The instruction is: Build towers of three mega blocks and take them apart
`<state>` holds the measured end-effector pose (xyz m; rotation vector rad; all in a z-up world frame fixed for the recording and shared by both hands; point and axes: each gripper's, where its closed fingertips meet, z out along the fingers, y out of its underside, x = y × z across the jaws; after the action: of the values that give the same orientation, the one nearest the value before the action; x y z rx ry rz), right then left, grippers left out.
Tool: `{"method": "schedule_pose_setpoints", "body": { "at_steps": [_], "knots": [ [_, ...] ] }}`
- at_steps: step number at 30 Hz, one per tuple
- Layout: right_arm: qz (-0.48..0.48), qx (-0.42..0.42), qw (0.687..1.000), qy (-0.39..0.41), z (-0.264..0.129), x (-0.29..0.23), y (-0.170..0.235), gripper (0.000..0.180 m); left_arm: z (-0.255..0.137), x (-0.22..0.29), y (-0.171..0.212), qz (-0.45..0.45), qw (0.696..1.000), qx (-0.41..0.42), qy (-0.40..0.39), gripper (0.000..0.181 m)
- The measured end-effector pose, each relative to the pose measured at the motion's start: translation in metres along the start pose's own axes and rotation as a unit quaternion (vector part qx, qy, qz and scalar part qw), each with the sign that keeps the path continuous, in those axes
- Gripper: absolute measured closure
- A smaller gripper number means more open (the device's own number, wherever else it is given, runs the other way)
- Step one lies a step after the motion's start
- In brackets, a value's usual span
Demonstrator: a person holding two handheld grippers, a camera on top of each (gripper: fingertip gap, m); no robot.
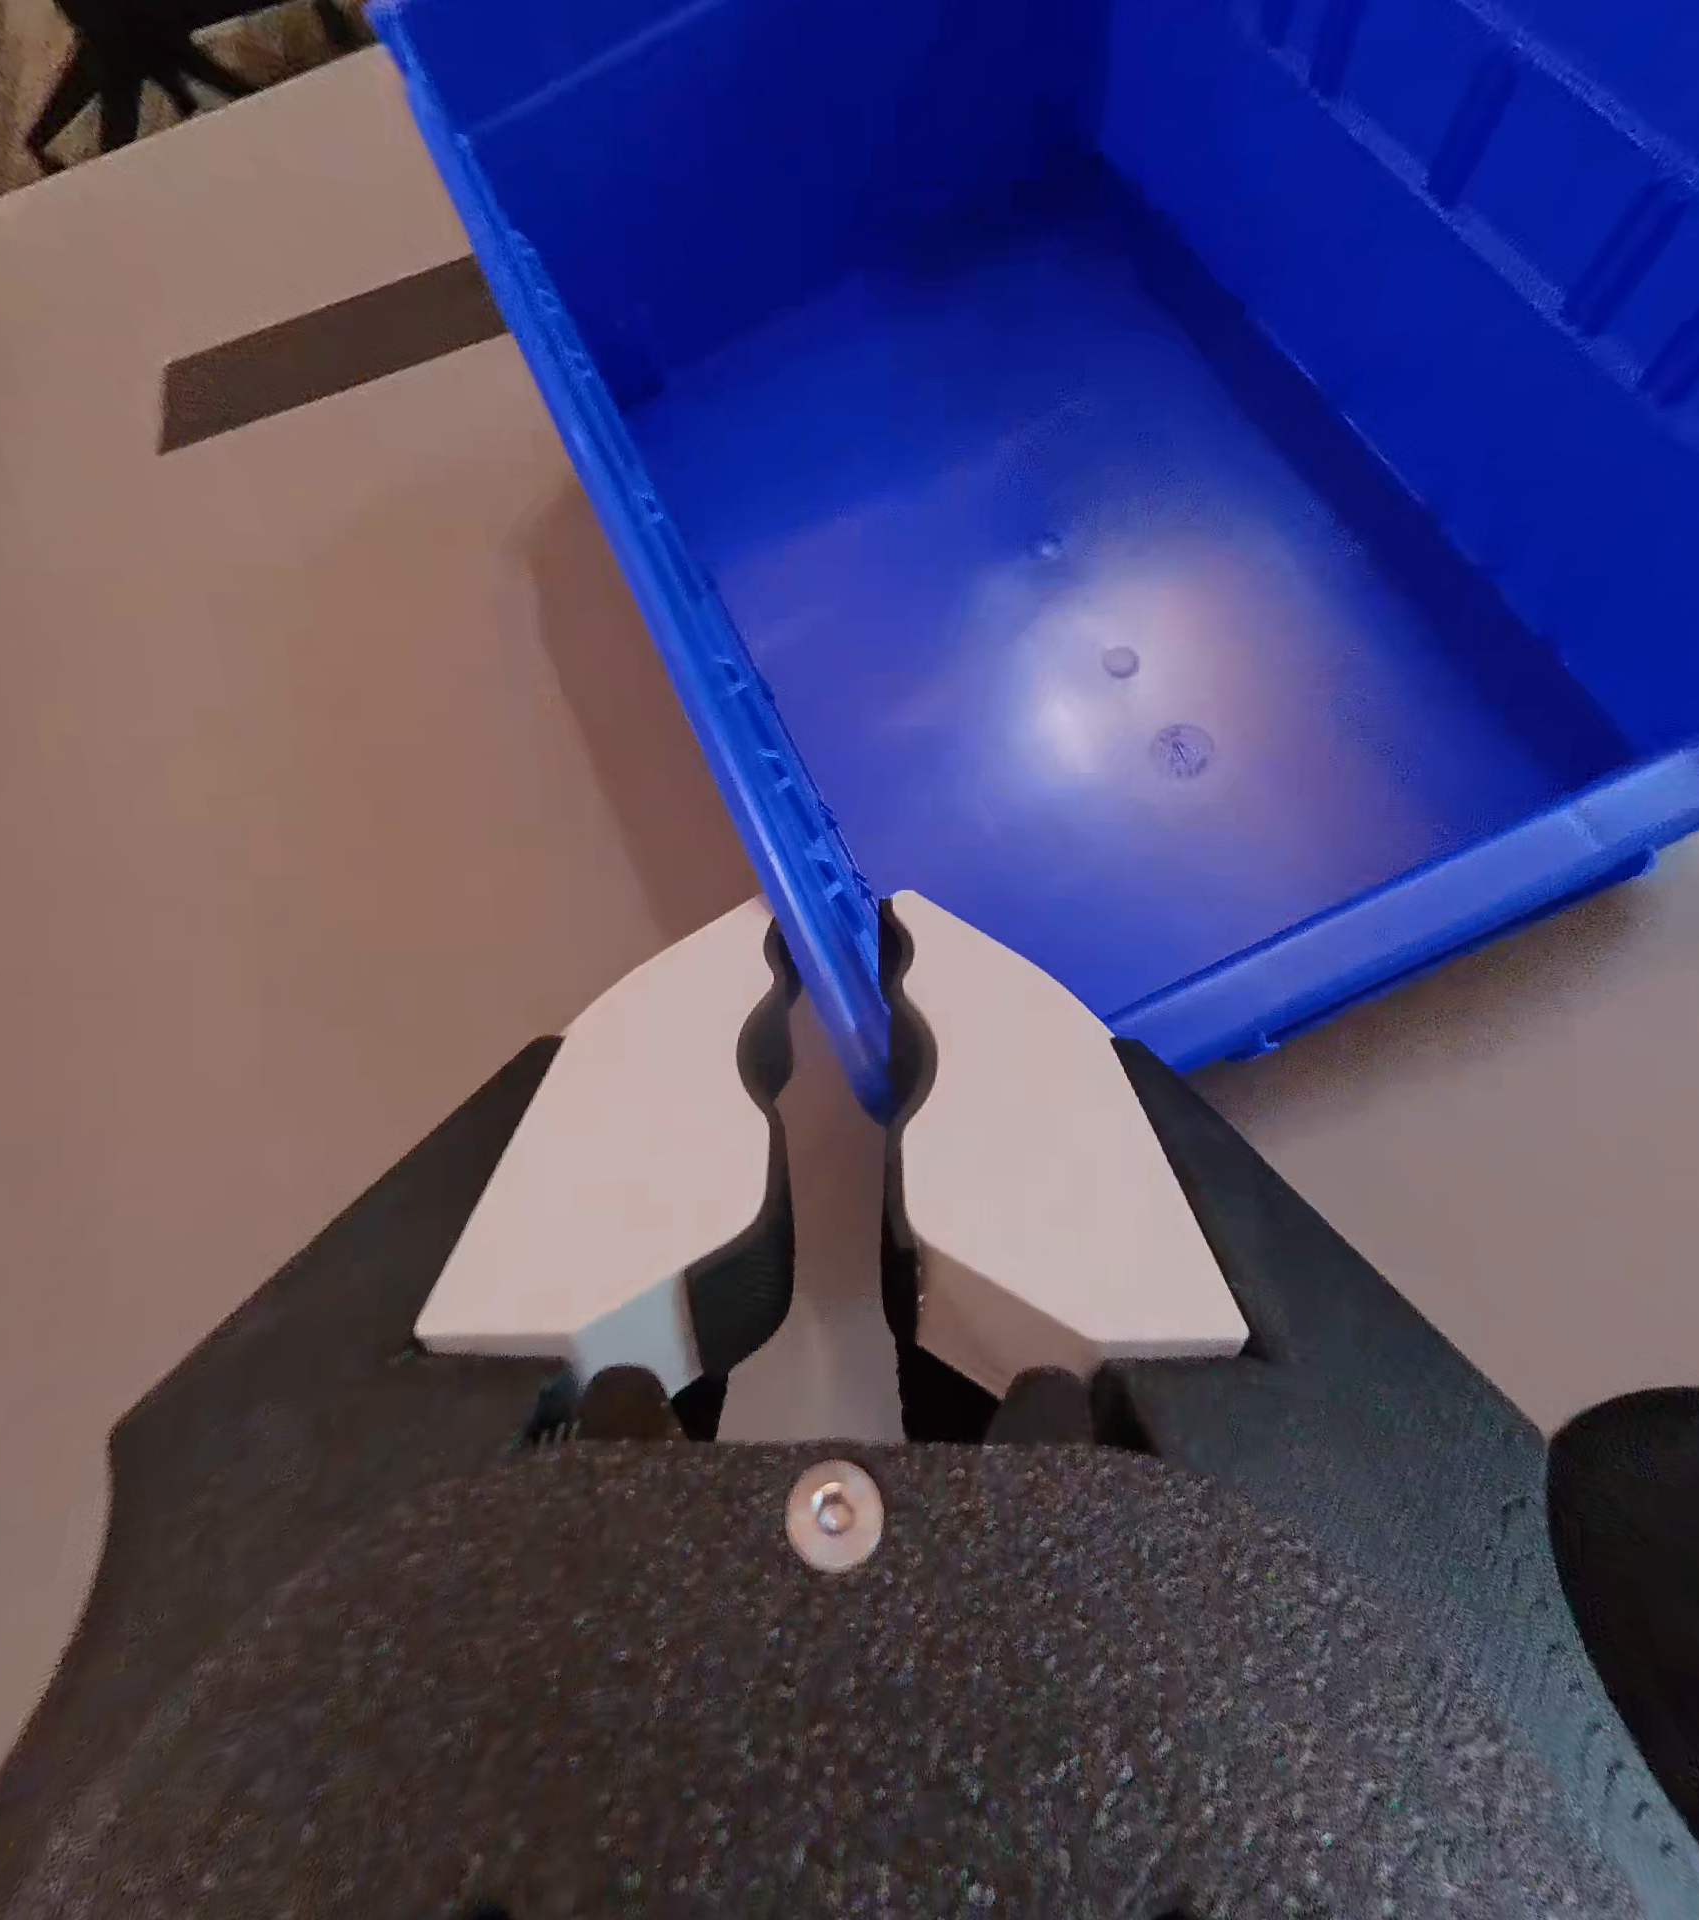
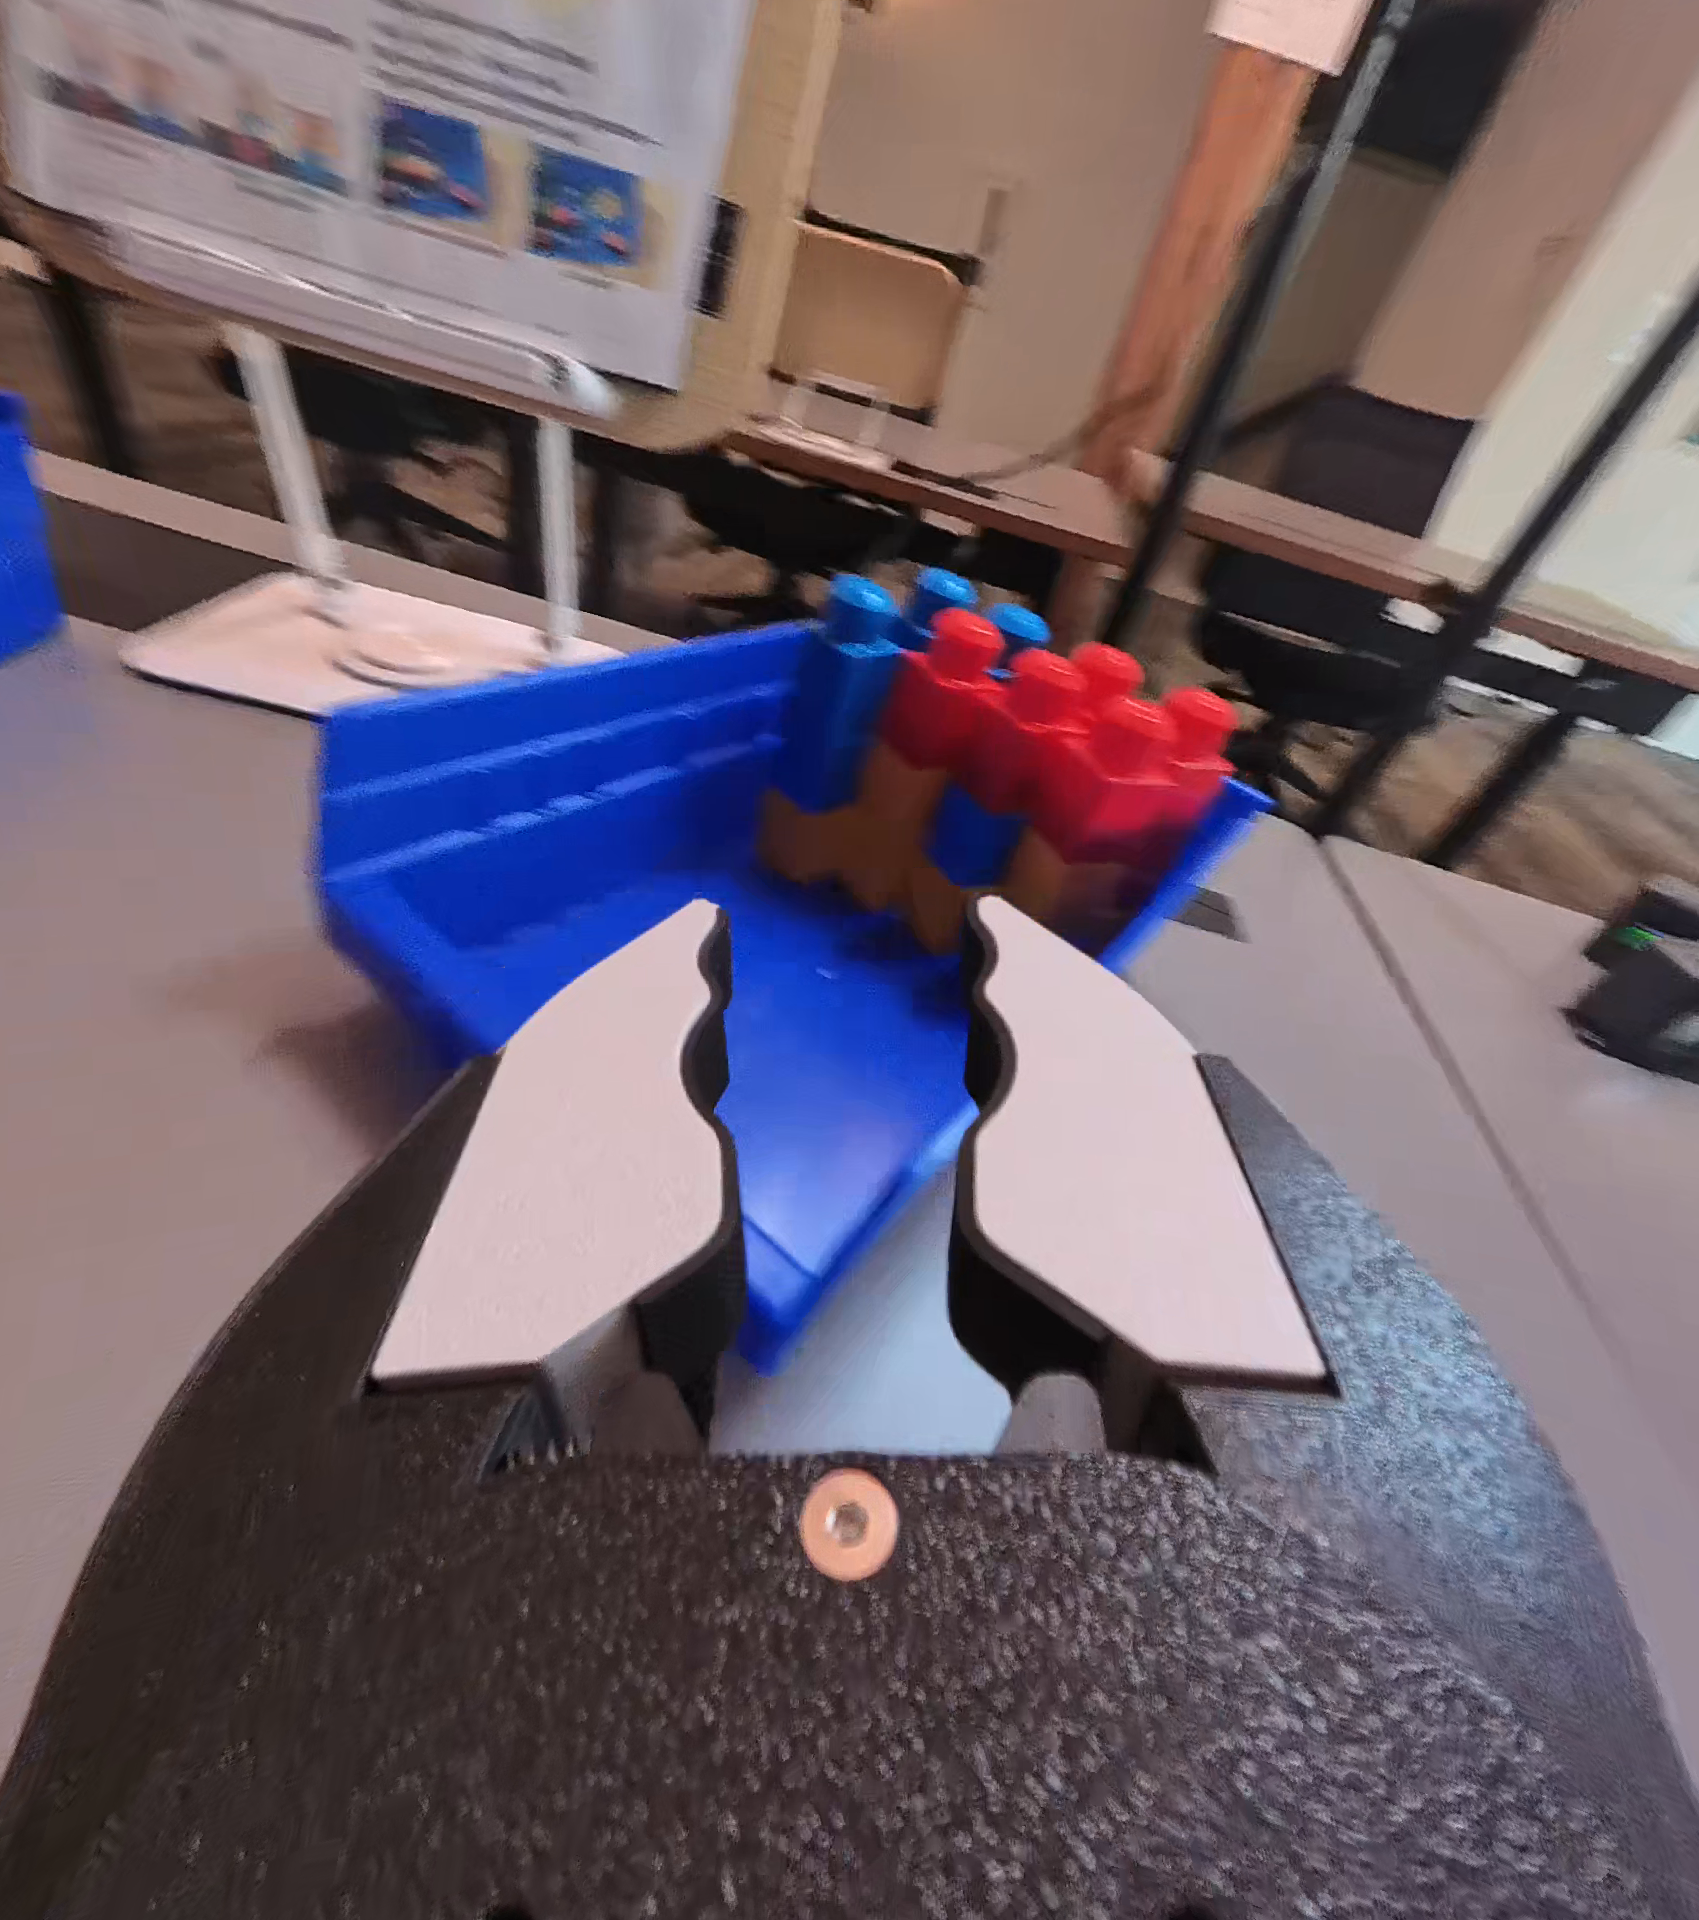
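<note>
Left wrist view: you're clamping L gripper point(image 1: 829, 997) on empty blue bin's rim point(image 1: 824, 997); R gripper point(image 2: 850, 935) is gaping, empty, facing blurred poster point(image 2: 357, 156), unreadable.

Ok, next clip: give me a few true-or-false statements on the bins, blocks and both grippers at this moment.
1. The left gripper is clamped on the corner wall of a blue bin. True.
2. That bin holds a pile of blocks. False: its floor is bare in the left wrist view.
3. The right gripper is open and holds nothing. True.
4. The red blocks lie loose on the table. False: they sit in a second, smaller blue bin, stacked over orange and blue ones.
5. The right gripper's fingers grip a red block. False: the blocks lie beyond its tips.
</note>
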<state>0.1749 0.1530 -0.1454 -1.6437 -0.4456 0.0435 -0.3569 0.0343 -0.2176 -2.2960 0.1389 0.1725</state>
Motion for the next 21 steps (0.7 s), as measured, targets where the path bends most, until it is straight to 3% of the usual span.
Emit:
{"method": "schedule_pose_setpoints", "body": {
  "at_steps": [3, 7, 21],
  "knots": [
    [0.013, -0.037, 0.999, 0.024, -0.001, 0.020, 0.020, 0.123, 0.000, 0.029, -0.017, 0.005, 0.999, 0.034, -0.001, 0.164],
    [0.052, -0.087, 0.995, -0.008, 0.007, 0.012, 0.043, 0.108, 0.002, 0.059, -0.020, 0.033, 0.999, 0.035, 0.019, 0.158],
    [0.054, -0.179, 0.982, 0.001, 0.019, 0.012, 0.088, 0.119, -0.029, 0.077, 0.007, 0.050, 0.997, 0.044, 0.027, 0.161]
  ]
}}
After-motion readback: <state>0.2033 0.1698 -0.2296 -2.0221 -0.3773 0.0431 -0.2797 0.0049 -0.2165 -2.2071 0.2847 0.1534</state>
